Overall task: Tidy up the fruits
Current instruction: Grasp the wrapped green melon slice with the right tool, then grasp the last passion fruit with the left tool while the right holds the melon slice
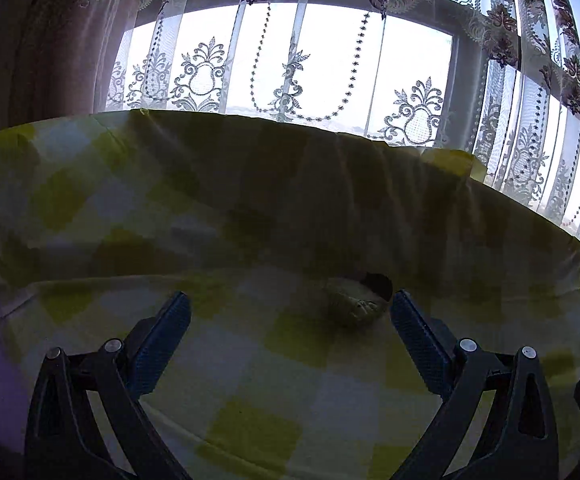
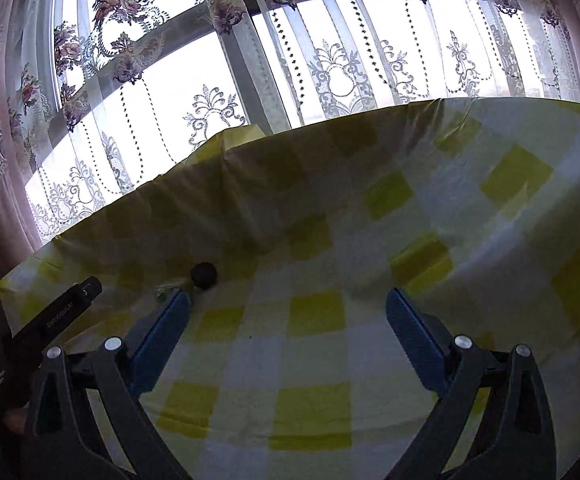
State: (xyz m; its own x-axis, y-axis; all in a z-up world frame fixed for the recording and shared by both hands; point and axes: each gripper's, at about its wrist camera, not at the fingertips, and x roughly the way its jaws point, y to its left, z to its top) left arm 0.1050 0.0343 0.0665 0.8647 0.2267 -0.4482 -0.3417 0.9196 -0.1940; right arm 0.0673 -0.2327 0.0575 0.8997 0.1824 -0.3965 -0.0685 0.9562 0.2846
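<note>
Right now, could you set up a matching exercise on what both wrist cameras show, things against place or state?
Things:
1. small dark round fruit
2. yellow-and-white checked tablecloth
3. embroidered lace curtain
4. left gripper

Place or state:
A. hangs at the window behind the table
B. jaws wide apart, nothing between them
C. covers the table
D. lies on the cloth, near a pale object

Pairs: 1-D, 2-C, 3-A, 4-B

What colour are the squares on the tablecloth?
Yellow-green and white checks on the tablecloth, clearest in the right wrist view.
</note>
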